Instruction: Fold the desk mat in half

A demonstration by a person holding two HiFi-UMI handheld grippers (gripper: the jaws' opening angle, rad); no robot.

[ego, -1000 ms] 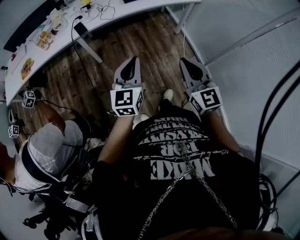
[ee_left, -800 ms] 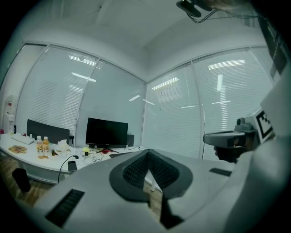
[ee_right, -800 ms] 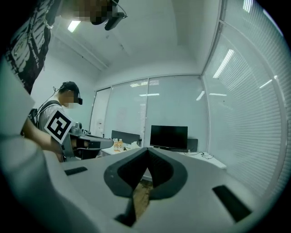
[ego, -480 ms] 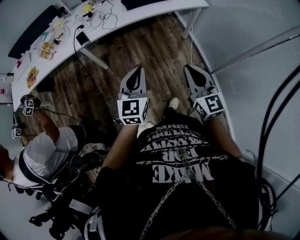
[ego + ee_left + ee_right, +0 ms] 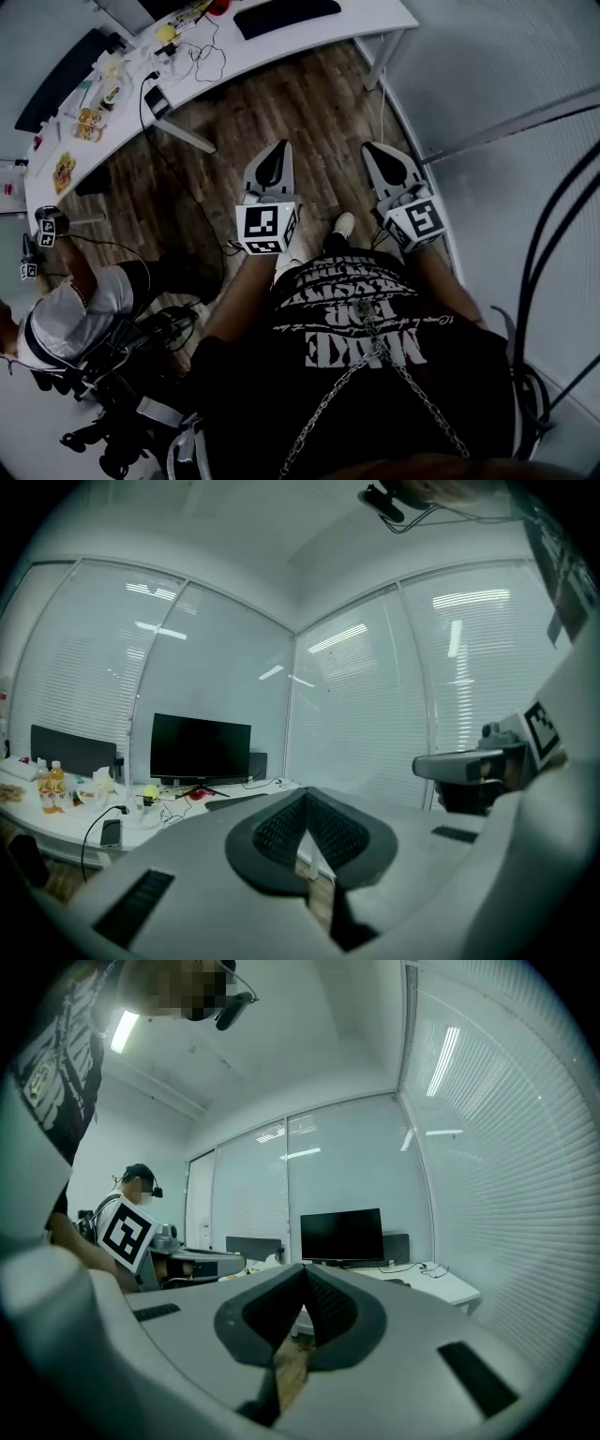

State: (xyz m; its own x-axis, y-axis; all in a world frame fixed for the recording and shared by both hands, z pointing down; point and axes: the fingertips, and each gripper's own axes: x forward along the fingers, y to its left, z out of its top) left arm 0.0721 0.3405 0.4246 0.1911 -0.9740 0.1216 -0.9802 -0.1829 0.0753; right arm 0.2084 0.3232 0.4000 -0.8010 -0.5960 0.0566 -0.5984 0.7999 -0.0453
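Note:
A black flat desk mat [image 5: 286, 14] lies on the white desk [image 5: 309, 37] at the top of the head view; in the left gripper view the desk mat [image 5: 239, 802] is a dark strip in front of the monitor. My left gripper [image 5: 281, 146] and right gripper [image 5: 367, 147] are held side by side at waist height over the wooden floor, well short of the desk. Both point roughly level toward it. Each is shut with nothing between the jaws, as the left gripper [image 5: 305, 795] and right gripper [image 5: 305, 1270] show in their own views.
A black monitor [image 5: 200, 748], cables, a phone [image 5: 157, 97] and bottles and snacks [image 5: 89, 122] share the desk. A slanted desk leg [image 5: 384, 56] stands ahead right. A glass wall with blinds [image 5: 506, 122] runs along the right. Another person [image 5: 66, 319] sits lower left.
Both grippers have travelled forward over the floor toward the desk. The desk now shows more at the top, with the black mat coming into view. The other person has slipped toward the lower left.

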